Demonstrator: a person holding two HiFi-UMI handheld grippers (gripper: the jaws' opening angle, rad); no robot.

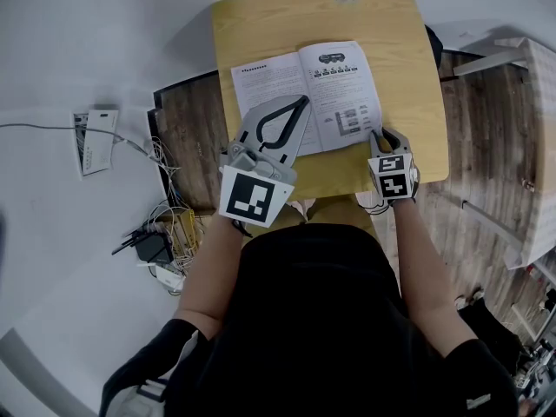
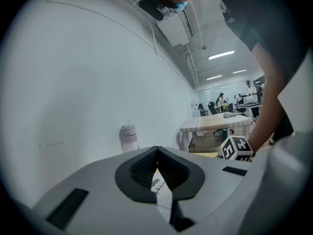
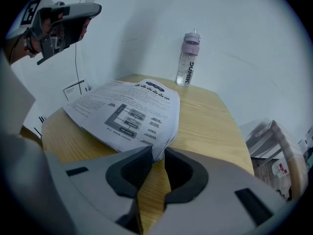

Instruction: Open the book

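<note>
The book (image 1: 304, 94) lies spread open on the small wooden table (image 1: 408, 76), with printed text and diagrams facing up. My left gripper (image 1: 304, 101) hovers above the book's left page with its tips touching and nothing between them; in the left gripper view (image 2: 156, 150) a strip of page shows through the hollow behind the tips. My right gripper (image 1: 380, 135) sits at the book's near right corner. In the right gripper view its jaws (image 3: 155, 153) stand slightly apart, and the corner of the pages (image 3: 164, 143) lies in the gap without being pinched.
A clear water bottle (image 3: 188, 60) stands at the table's far edge. On the floor to the left lie a power strip with tangled cables (image 1: 156, 233) and a white sheet (image 1: 94, 137). White furniture (image 1: 530, 146) stands to the right.
</note>
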